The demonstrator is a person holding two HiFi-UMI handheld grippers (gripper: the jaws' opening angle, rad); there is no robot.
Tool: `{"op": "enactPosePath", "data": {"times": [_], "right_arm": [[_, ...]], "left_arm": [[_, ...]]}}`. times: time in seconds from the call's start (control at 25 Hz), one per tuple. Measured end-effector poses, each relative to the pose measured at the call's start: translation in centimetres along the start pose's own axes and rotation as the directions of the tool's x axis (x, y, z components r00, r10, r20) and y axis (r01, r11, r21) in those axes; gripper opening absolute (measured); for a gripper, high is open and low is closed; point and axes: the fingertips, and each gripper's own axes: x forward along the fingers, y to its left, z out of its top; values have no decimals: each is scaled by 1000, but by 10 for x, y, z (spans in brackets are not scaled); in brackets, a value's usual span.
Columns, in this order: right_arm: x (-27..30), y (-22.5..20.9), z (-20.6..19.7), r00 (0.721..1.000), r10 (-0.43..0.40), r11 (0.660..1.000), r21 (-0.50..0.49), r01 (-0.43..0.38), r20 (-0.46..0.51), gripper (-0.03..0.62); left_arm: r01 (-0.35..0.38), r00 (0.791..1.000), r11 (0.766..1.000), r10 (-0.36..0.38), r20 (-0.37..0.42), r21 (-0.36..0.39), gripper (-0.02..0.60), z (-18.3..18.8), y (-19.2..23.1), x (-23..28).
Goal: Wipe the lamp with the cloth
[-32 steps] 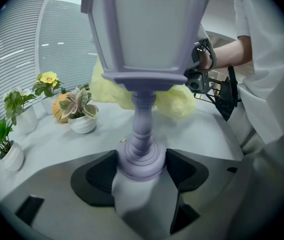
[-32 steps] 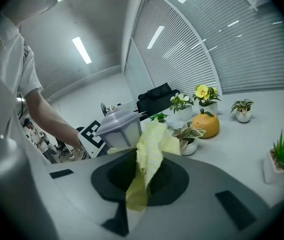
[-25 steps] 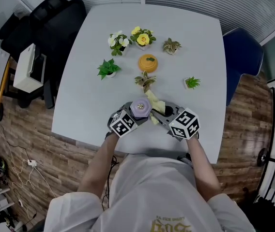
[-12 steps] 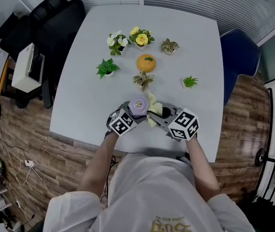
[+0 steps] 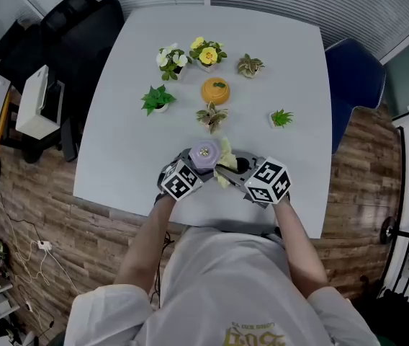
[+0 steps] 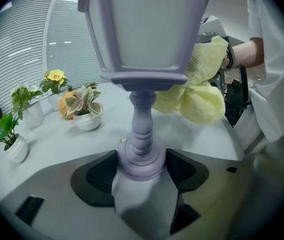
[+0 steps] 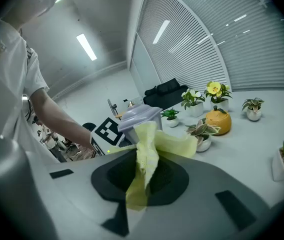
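A small lavender lantern-style lamp [image 5: 205, 154] stands near the table's front edge. My left gripper [image 6: 141, 165] is shut on the lamp [image 6: 142, 59] at its round base, the stem rising between the jaws. A pale yellow cloth [image 5: 224, 163] is pinched in my right gripper [image 7: 143, 176], which is shut on it. The cloth [image 6: 194, 86] presses against the right side of the lamp's shade. In the right gripper view the cloth [image 7: 152, 151] rises from the jaws toward the lamp [image 7: 139, 121] just beyond.
Several small potted plants [image 5: 160, 99] and an orange pumpkin-shaped pot [image 5: 215, 91] stand on the white table [image 5: 132, 143] behind the lamp. A black chair [image 5: 53, 27] is at the left, a blue chair [image 5: 356, 78] at the right.
The right gripper with the cloth has shifted slightly left and nearer along the lamp's side. The left gripper keeps its hold on the lamp's base.
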Motion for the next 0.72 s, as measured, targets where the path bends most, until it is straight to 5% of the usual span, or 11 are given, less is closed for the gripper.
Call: {"op": "enactPosePath", "data": {"times": [0.72], "right_arm": [[27, -3, -23, 987, 26, 999, -27, -31, -158, 49]], "left_arm": [[1, 1000, 1000, -1, 4, 4, 318, 1, 0, -1]]}}
